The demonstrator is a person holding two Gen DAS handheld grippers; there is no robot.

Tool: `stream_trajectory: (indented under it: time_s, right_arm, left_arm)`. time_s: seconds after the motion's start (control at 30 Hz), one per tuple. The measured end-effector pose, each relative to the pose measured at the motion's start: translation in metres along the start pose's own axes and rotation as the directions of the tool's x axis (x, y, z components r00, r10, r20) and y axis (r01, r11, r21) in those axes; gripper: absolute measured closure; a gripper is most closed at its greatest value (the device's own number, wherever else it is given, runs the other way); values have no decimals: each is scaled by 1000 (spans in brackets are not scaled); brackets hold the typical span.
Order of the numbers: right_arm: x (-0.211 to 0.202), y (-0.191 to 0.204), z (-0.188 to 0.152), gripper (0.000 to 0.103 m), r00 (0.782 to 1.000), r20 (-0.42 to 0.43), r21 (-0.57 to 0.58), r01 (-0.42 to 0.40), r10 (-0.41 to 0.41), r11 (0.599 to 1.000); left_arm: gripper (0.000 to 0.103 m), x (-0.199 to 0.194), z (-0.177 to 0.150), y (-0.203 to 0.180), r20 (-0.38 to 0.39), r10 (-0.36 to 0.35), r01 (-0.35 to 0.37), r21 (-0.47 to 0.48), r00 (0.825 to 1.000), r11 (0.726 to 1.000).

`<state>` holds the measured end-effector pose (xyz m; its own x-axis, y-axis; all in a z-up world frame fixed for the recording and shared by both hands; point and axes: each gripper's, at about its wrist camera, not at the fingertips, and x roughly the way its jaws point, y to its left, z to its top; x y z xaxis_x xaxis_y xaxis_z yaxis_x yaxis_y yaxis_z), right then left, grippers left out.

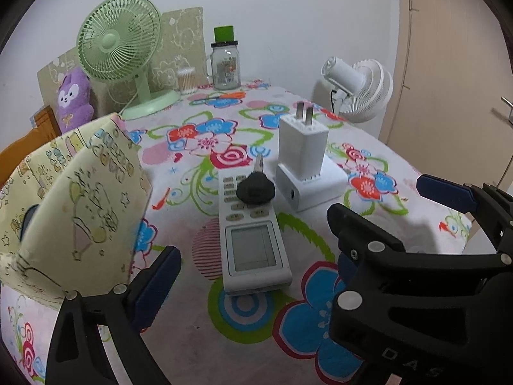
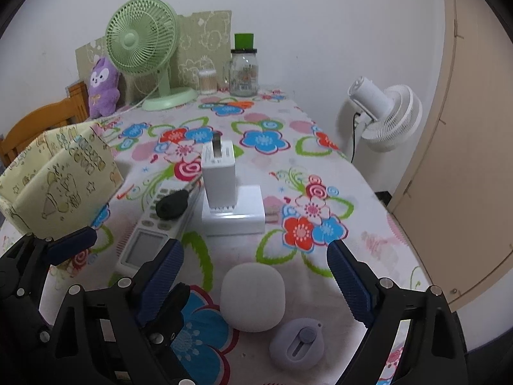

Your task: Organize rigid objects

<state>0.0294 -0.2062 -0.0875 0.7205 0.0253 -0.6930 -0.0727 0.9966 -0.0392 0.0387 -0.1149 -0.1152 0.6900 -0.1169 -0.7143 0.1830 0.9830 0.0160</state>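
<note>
A white remote (image 1: pixel 251 234) lies on the flowered tablecloth with a black-headed key (image 1: pixel 255 188) on top of it. A white charger plug (image 1: pixel 301 150) stands on a white adapter block (image 1: pixel 312 186) beside them. My left gripper (image 1: pixel 250 276) is open over the remote's near end. My right gripper (image 2: pixel 256 276) is open around a white rounded case (image 2: pixel 252 296); a lavender oval gadget (image 2: pixel 296 343) lies just in front. The remote (image 2: pixel 154 227), key (image 2: pixel 171 206) and plug (image 2: pixel 219 173) also show in the right wrist view. A yellow printed fabric box (image 1: pixel 64 199) stands at left.
At the back stand a green desk fan (image 1: pixel 118 51), a purple plush (image 1: pixel 74 101), a cotton-swab tub (image 1: pixel 187 80) and a glass jar with a green lid (image 1: pixel 226 64). A white floor fan (image 1: pixel 362 89) and a door are beyond the table's right edge.
</note>
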Motion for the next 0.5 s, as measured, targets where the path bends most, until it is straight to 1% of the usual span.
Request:
stream_trajectory:
  time_s: [0.17, 0.23, 0.4, 0.47, 0.5]
  right_arm:
    - [12, -2, -3, 11, 999, -34, 15, 4, -4, 1000]
    - [16, -3, -2, 12, 999, -39, 15, 10, -10, 1000]
    - [23, -3, 1, 12, 999, -49, 18, 10, -9, 1000]
    - [25, -2, 3, 12, 999, -45, 11, 9, -9, 1000]
    - [26, -1, 4, 12, 999, -44, 7, 10, -9, 1000]
  left_arm:
    - [8, 10, -1, -2, -23, 1, -1, 0, 1000, 1000]
    - [10, 12, 0, -2, -29, -2, 2, -3, 1000, 1000]
    - [11, 21, 4, 0, -40, -3, 3, -15, 999, 1000]
    - [14, 25, 7, 2, -50, -6, 5, -27, 999, 1000]
    - [17, 26, 7, 2, -56, -8, 7, -30, 998, 1000]
